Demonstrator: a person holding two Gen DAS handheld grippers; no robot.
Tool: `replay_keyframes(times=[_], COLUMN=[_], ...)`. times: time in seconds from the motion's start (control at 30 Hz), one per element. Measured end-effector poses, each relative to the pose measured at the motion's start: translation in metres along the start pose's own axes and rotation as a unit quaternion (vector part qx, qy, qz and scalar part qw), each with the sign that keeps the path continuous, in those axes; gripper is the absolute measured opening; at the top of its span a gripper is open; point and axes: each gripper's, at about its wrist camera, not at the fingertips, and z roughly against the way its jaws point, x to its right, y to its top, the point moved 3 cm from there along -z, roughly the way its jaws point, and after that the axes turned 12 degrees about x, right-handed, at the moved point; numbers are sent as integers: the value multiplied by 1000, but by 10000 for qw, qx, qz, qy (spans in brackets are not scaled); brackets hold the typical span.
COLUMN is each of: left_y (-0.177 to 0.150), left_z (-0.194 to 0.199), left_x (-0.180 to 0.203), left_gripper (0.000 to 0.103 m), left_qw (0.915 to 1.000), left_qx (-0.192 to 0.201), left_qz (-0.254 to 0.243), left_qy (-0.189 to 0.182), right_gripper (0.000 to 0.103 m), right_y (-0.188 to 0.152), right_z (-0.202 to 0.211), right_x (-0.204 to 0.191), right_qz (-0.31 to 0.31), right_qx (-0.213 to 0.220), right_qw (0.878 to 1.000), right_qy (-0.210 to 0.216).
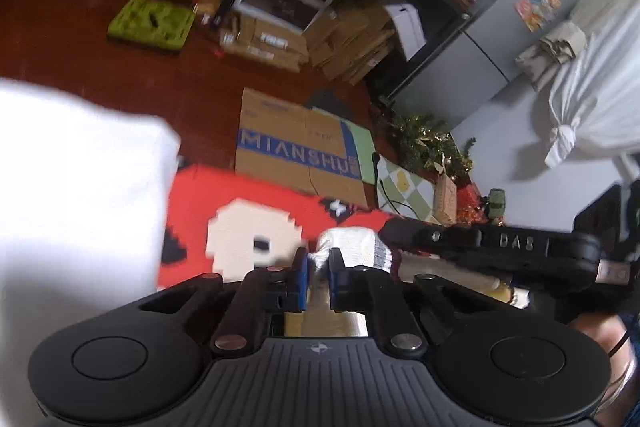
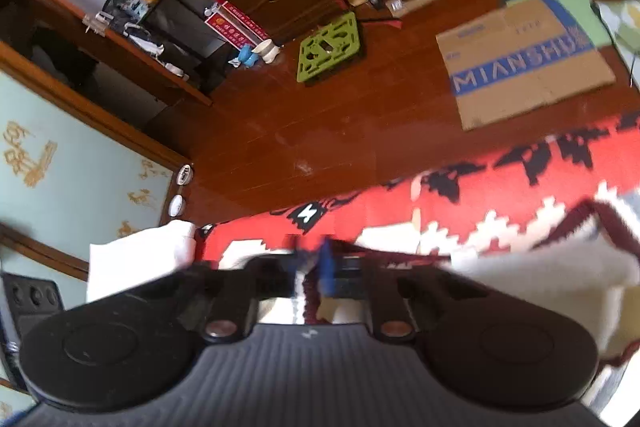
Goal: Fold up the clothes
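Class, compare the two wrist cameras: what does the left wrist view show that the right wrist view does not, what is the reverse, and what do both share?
Only the left wrist view: the grey fridge, a knotted white curtain and the other gripper's black body.

Only the right wrist view: the cluttered wooden desk and a pale green panel.

Both: the red patterned rug, the MIANSHU cardboard, the green tray and white cloth.

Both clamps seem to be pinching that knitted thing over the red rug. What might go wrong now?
The left gripper pinches only a thin edge of the cream knitted garment with dark red trim, so it may slip free. The right gripper grips the trim too; uneven pulling could skew the fold. The pictures are blurred, so the grip is uncertain.
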Motion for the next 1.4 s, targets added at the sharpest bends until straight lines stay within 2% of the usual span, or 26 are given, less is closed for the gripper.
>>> replay_keyframes(times=[0.1, 0.3, 0.37, 0.43, 0.5, 0.6, 0.7, 0.77, 0.83, 0.97, 1.03, 1.2, 1.33, 1.4], left_y=[9, 7, 7, 9, 13, 25, 35, 36, 32, 9, -3, -25, -34, -38], left_z=[-1, -19, -14, -6, 5, 19, 24, 16, 2, -41, -66, -113, -127, -131], left_x=[2, -3, -4, -5, -4, 8, 32, 56, 83, 139, 157, 182, 190, 192], left_gripper=[9, 10, 16, 17, 25, 28, 30, 36, 37, 40, 40, 40, 41, 41], left_qw=[9998, 9981, 9984, 9986, 9983, 9981, 9978, 9982, 9977, 9948, 9941, 9936, 9908, 9897], left_qx=[92, -193, -115, 25, 161, 339, 383, 253, 39, -380, -633, -1060, -1323, -1413], left_qz=[-180, -412, -310, -241, -297, -382, -542, -492, -453, -478, -347, -83, -26, -86], left_qy=[33, 425, 451, 460, 485, 347, 70, -221, -493, -812, -815, -394, -297, -189], right_gripper=[0, 0, 0, 0, 0, 0, 3, 7, 9, 9, 12, 17, 17, 25], right_y=[7, 20, 25, 29, 34, 50, 68, 78, 84, 78, 75, 68, 63, 61], right_z=[0, 0, 0, 0, 1, 33, 79, 107, 132, 151, 161, 186, 177, 172], right_x=[-4, -11, -13, -16, -18, -5, 26, 52, 87, 137, 162, 224, 227, 229], right_qz=[176, 528, 645, 762, 877, 997, 954, 913, 865, 412, 186, -377, -406, -420], right_qx=[115, 344, 420, 496, 572, 649, 651, 627, 619, 643, 655, 681, 636, 614], right_qw=[9998, 9980, 9970, 9958, 9945, 9929, 9933, 9937, 9929, 9947, 9946, 9921, 9933, 9938], right_qy=[-14, -41, -50, -59, -68, 3, -65, -180, -528, -695, -777, -980, -874, -821])
